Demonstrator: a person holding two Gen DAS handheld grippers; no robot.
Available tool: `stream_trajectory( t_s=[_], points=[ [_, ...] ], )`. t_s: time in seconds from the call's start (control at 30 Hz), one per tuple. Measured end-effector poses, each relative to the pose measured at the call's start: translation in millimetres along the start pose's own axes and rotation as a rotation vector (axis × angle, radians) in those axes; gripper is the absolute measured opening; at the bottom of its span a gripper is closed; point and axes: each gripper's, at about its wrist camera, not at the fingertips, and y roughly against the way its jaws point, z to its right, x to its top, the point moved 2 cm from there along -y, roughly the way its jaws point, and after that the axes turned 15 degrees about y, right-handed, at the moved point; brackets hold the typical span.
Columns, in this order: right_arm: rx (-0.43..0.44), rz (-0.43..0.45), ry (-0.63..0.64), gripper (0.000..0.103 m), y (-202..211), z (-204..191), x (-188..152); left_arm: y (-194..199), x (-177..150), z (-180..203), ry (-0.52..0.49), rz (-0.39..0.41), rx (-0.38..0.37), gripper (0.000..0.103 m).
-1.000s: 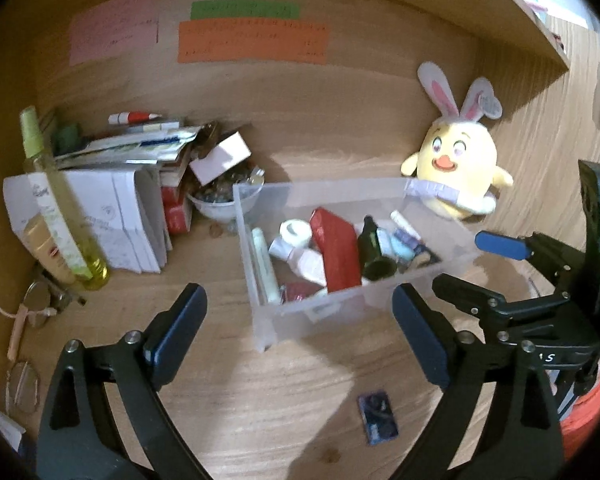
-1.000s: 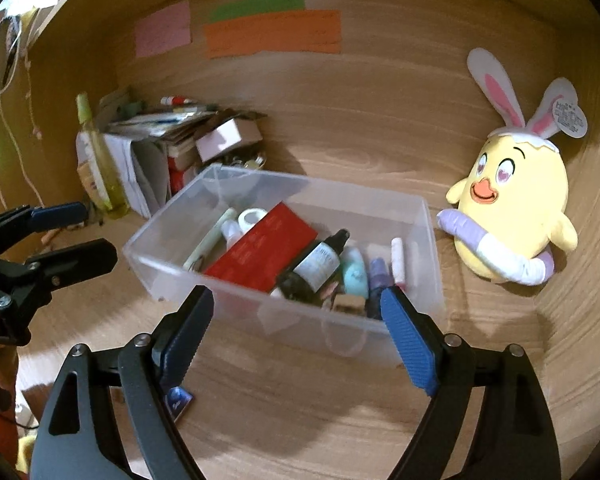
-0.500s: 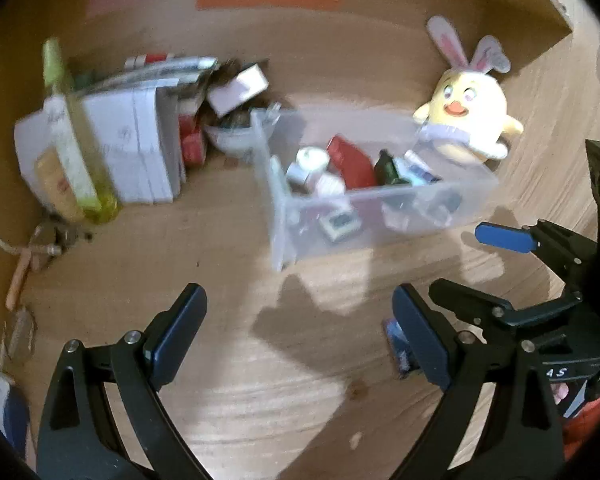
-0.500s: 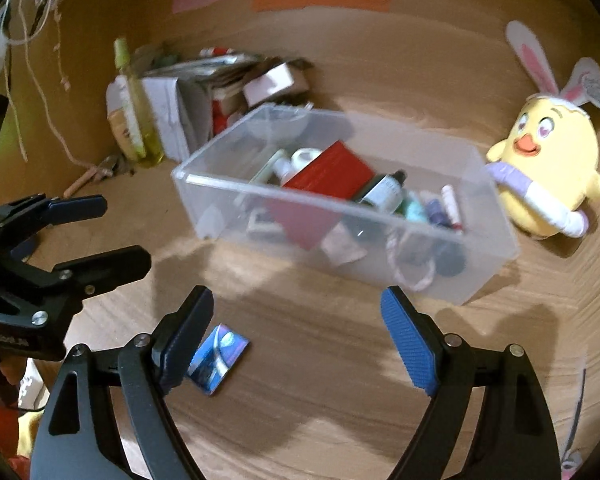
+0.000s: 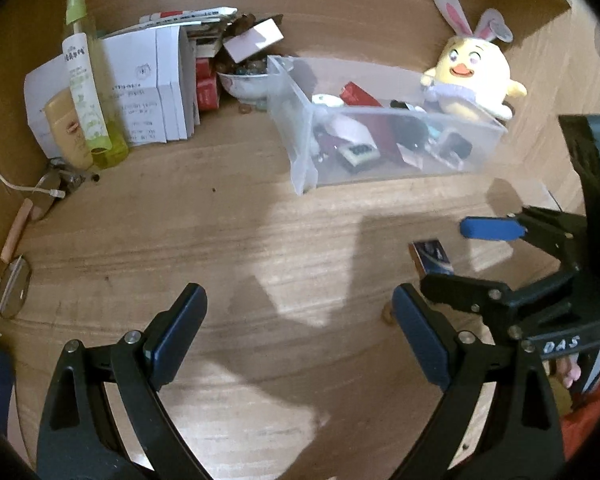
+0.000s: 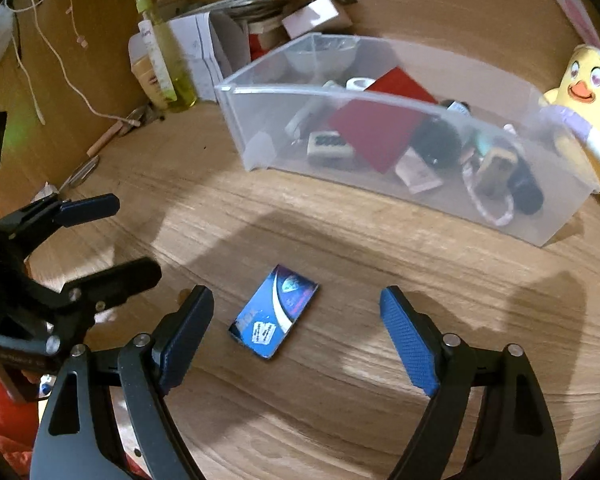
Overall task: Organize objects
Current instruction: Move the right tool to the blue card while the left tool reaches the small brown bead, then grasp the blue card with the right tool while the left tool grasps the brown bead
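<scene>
A small blue packet (image 6: 275, 313) lies flat on the wooden desk, just ahead of my right gripper (image 6: 298, 322), whose jaws stand open on either side of it without touching. The same blue packet (image 5: 432, 255) shows in the left wrist view beside the right gripper (image 5: 456, 254). My left gripper (image 5: 298, 326) hangs open over bare wood with nothing between its fingers. A clear plastic bin (image 6: 384, 100) holds a red booklet (image 6: 374, 136), bottles and several small items. The bin (image 5: 296, 148) sits farther back on the desk.
A yellow plush chick (image 5: 474, 78) with rabbit ears stands right of the bin. At the back left are a green spray bottle (image 5: 86, 80), white papers (image 5: 148, 88), a bowl (image 5: 244, 80), glasses (image 5: 14, 286) and a cable (image 6: 66, 76).
Both grippers have sunk toward the desk and tipped downward. The bin and plush slid up in both views. The blue packet now lies between the right gripper's open jaws.
</scene>
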Motion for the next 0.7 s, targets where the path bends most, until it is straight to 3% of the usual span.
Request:
stream_trajectory(
  t_s=[0.1,0.33,0.47,0.63,0.7],
  points=[
    [-0.019,-0.013,0.021,0.076,-2,-3,-1,0,-5,1,-0.009,-0.011,-0.011,0.095],
    [-0.044,-0.007,0.072,0.041,0,-4,-6,-4,-13,11,-0.018,-0.038,-0.047,0.093],
    [-0.051,-0.002,0.06,0.025,0,3,-7,-10,-16,21,-0.034,-0.063,-0.056,0.07],
    [-0.06,0.008,0.058,0.025,1,7,-10,-14,-17,33,-0.068,-0.057,-0.055,0.061],
    [-0.062,0.012,0.063,0.025,1,7,-10,-14,-18,37,-0.08,-0.055,-0.059,0.049]
  ],
)
